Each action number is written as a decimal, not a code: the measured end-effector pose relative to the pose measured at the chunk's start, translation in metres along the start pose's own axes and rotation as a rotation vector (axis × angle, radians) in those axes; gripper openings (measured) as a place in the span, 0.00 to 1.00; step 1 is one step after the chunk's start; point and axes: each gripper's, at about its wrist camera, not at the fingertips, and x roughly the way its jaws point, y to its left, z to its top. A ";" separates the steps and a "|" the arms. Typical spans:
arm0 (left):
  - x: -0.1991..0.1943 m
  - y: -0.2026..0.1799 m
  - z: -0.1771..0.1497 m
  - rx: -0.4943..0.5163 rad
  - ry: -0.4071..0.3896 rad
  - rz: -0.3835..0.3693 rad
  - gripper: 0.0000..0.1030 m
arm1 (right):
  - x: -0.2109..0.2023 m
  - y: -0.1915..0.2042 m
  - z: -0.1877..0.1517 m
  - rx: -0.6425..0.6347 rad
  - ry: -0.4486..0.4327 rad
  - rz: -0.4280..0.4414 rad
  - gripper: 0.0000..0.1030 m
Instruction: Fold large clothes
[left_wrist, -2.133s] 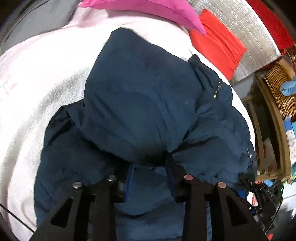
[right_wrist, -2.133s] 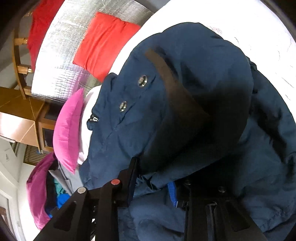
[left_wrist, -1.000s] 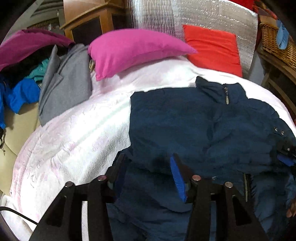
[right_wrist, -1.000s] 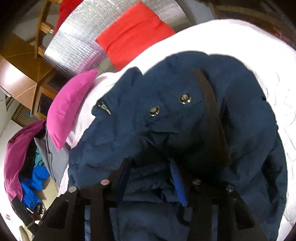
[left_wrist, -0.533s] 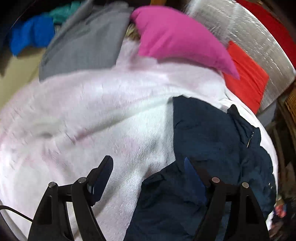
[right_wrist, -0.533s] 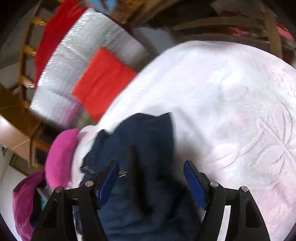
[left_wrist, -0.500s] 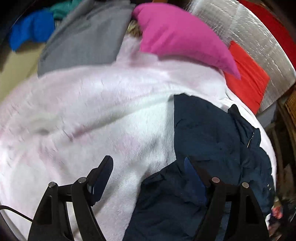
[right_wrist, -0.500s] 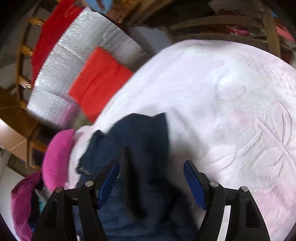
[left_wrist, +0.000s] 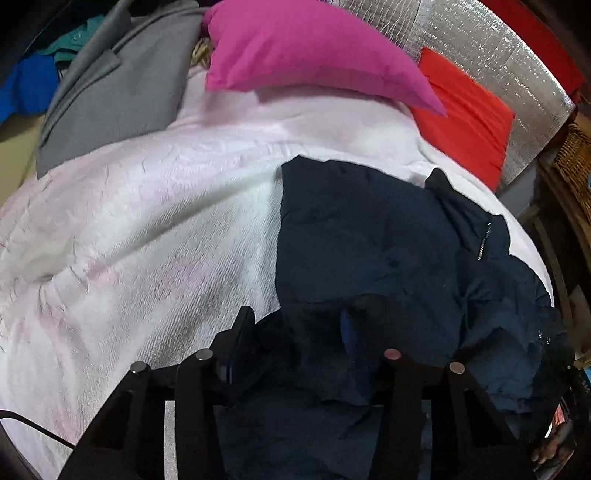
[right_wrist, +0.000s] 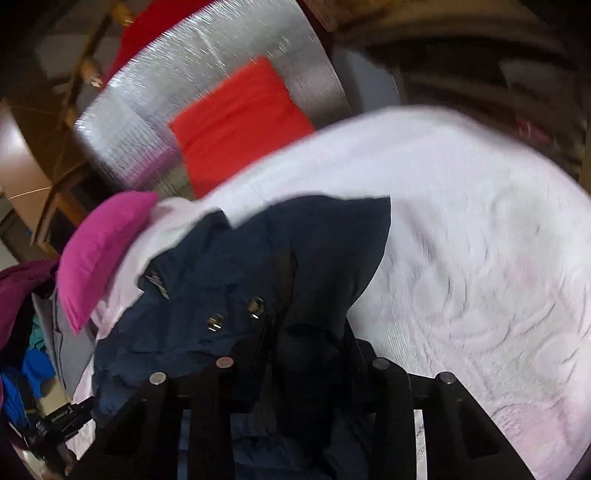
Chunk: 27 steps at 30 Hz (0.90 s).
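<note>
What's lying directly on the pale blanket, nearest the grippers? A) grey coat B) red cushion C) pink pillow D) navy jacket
D: the navy jacket is spread on the pale blanket right in front of the left hand-held gripper; the pink pillow, grey coat and red cushion lie farther back.
</note>
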 end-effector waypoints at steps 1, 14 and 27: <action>0.001 -0.003 -0.001 0.012 -0.001 0.015 0.48 | -0.004 0.002 -0.001 -0.013 -0.009 0.005 0.36; -0.021 0.002 -0.006 0.048 -0.016 0.061 0.52 | -0.016 -0.029 0.007 0.142 0.043 0.009 0.61; -0.013 -0.031 -0.030 0.244 -0.010 0.070 0.66 | -0.016 0.020 -0.019 -0.018 0.101 0.087 0.37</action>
